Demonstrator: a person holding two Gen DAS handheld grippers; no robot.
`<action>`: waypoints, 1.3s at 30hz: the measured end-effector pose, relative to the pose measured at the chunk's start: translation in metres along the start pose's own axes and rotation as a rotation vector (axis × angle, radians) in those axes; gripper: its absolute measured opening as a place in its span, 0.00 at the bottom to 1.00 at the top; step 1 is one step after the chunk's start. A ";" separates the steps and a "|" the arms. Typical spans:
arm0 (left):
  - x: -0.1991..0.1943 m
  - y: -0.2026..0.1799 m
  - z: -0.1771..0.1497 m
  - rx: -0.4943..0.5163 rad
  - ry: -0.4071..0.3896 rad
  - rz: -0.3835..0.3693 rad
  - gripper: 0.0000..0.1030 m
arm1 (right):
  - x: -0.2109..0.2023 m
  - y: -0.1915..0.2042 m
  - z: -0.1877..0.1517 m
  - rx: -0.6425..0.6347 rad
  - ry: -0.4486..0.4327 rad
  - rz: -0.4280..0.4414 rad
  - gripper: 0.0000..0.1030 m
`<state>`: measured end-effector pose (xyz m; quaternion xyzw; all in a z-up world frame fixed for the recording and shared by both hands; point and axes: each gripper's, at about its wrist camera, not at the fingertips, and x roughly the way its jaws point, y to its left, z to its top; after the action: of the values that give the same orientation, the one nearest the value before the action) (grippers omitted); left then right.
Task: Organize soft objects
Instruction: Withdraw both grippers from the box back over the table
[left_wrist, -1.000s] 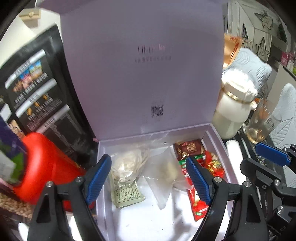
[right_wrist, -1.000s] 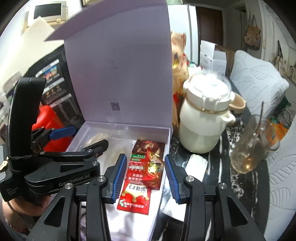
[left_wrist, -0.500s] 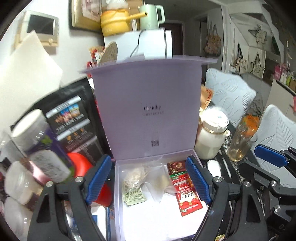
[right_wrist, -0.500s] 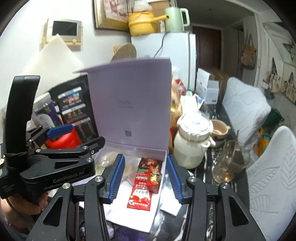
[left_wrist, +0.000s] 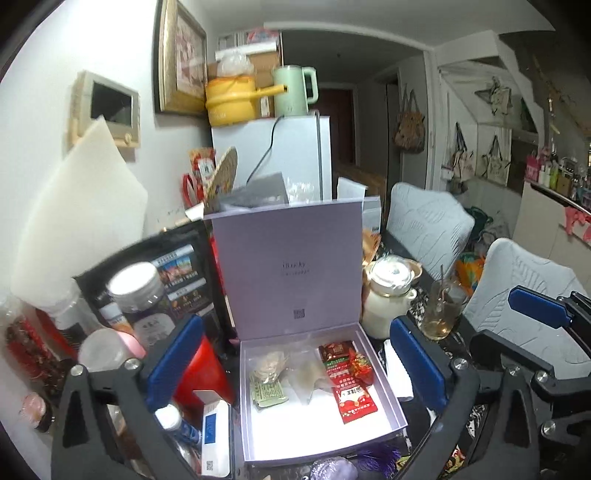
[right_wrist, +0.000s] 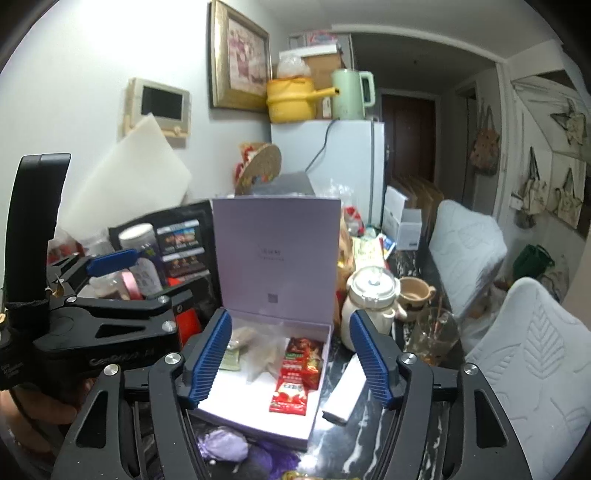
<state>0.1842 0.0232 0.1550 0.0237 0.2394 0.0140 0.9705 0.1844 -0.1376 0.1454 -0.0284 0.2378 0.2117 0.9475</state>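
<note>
Both the left gripper (left_wrist: 295, 365) and right gripper (right_wrist: 290, 360) are opening and empty, so a low swing could bump the box (left_wrist: 373, 363) lid shut.

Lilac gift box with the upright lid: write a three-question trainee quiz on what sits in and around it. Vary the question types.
1. True or false: the lilac gift box has its hinged lid shut flat.
2. Multiple choice: the long red snack sachet lies in the box toward (A) the side nearest the cream lidded ceramic pot, (B) the side nearest the red plastic container, (C) outside the box.
3. Fill in: the jaws of the left gripper and the right gripper hold ____ between them.

Key: 1 false; 2 A; 3 nothing, both sets of jaws are opening and empty.
</note>
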 end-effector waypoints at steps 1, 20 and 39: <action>-0.005 0.000 0.000 0.002 -0.007 0.000 1.00 | -0.008 0.002 0.000 -0.002 -0.013 -0.002 0.66; -0.113 0.002 -0.047 0.018 -0.066 -0.070 1.00 | -0.117 0.039 -0.036 -0.037 -0.114 -0.027 0.81; -0.146 -0.013 -0.137 0.041 0.020 -0.094 1.00 | -0.152 0.062 -0.125 -0.005 -0.036 -0.035 0.81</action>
<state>-0.0085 0.0098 0.1009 0.0325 0.2501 -0.0361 0.9670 -0.0170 -0.1599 0.1081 -0.0310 0.2198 0.1961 0.9551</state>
